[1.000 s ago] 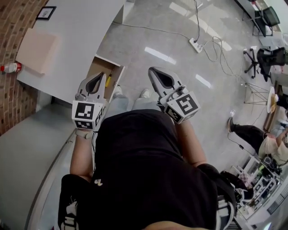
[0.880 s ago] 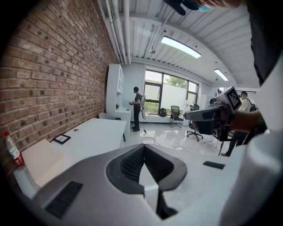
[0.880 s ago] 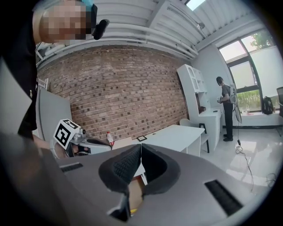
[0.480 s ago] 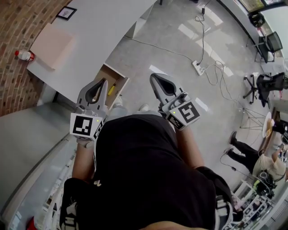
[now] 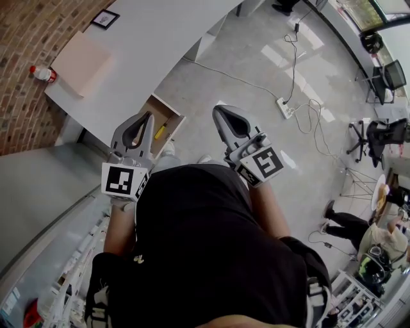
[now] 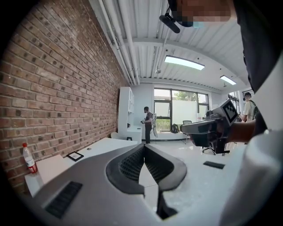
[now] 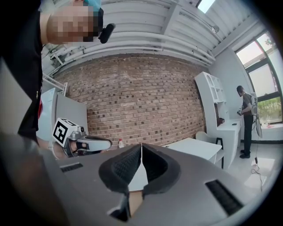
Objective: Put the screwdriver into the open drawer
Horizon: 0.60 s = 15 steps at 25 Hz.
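Note:
The wooden drawer (image 5: 168, 114) stands open under the white desk's (image 5: 147, 45) near edge. In it lies a yellow-handled screwdriver (image 5: 159, 132), partly hidden behind my left gripper. The left gripper (image 5: 149, 118) is held in front of the person's body, shut and empty, with its tip over the drawer in the head view. Just to its right my right gripper (image 5: 216, 109) is shut and empty above the floor. In the gripper views the jaws of the left gripper (image 6: 144, 145) and the right gripper (image 7: 141, 145) meet with nothing between them.
On the desk lie a flat cardboard box (image 5: 80, 61), a red-capped bottle (image 5: 41, 73) and a small framed picture (image 5: 104, 18), by the brick wall (image 5: 32, 96). A power strip (image 5: 282, 107) with cables lies on the floor. Office chairs (image 5: 384, 77) and a seated person (image 5: 359, 230) are at right.
The head camera has swung, so desk and drawer sit further right and lower in the picture. Both grippers stay shut and side by side, hardly moved.

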{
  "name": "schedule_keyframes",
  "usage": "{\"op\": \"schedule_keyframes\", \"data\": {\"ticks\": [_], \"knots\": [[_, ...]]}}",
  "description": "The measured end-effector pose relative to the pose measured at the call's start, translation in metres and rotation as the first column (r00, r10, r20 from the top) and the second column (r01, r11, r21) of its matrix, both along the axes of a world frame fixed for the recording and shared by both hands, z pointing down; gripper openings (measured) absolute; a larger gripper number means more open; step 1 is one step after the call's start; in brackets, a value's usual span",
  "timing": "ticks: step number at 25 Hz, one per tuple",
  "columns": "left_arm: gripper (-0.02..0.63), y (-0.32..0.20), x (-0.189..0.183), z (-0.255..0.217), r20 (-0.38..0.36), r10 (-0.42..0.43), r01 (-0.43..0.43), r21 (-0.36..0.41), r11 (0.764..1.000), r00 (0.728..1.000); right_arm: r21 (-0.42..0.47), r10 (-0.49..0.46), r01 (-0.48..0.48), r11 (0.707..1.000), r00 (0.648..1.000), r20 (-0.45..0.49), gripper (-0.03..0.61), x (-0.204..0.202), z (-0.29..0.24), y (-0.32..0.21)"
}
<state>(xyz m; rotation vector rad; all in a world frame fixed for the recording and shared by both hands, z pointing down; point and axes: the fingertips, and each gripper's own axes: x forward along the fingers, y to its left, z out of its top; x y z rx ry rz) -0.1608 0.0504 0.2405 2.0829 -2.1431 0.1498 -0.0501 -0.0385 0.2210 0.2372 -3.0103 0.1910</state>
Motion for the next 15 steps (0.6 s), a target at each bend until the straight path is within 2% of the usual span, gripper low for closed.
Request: {"op": "schedule_keyframes", "data": {"ticks": [9,15], "knots": [[0.005,-0.011,0.002,-0.006,0.024,-0.045,0.045,0.010,0.999,0.999,0.004,-0.032,0.032,0.999,0.999,0.010,0.010,0.002,-0.003,-0.008],[0.005,-0.021,0.017,-0.002,0.030,-0.049,0.049,0.014,0.999,0.998,0.007,-0.038,0.038,0.999,0.999,0.008,0.010,0.016,0.003,-0.021]]}}
